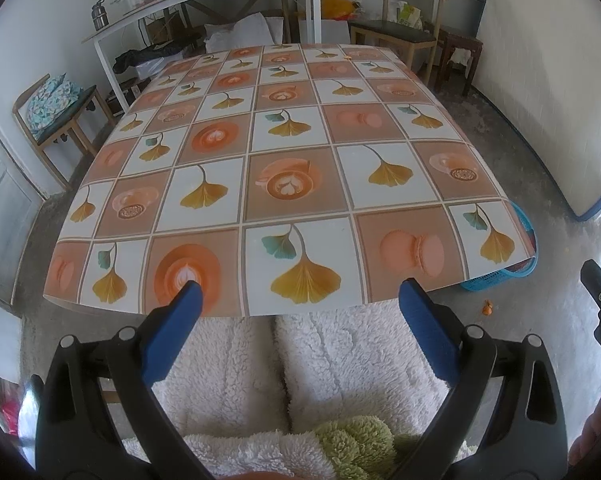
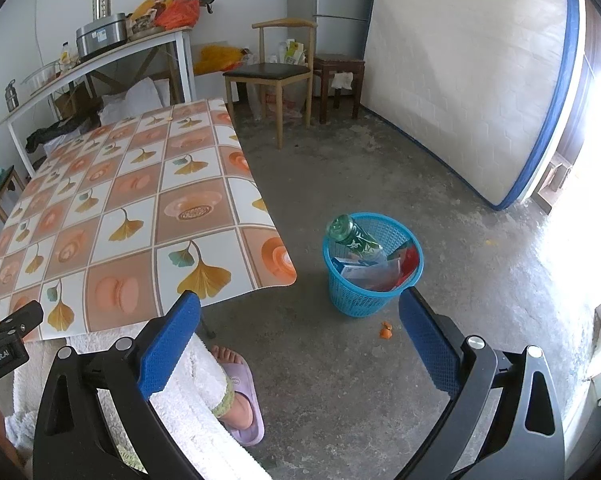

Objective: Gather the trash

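Both grippers gape wide and hold nothing: the left gripper (image 1: 298, 300) over the table's (image 1: 292, 184) near edge, the right gripper (image 2: 300, 312) above the floor. A bottle (image 2: 354, 236) and wrappers fill the basket (image 2: 370, 264) beside the table's corner; an orange scrap (image 2: 386, 330) lies near the basket.

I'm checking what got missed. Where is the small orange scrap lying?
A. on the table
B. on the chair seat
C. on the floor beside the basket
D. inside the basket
C: the right wrist view shows the orange scrap on bare concrete just in front of the blue basket, outside it, and not on the table.
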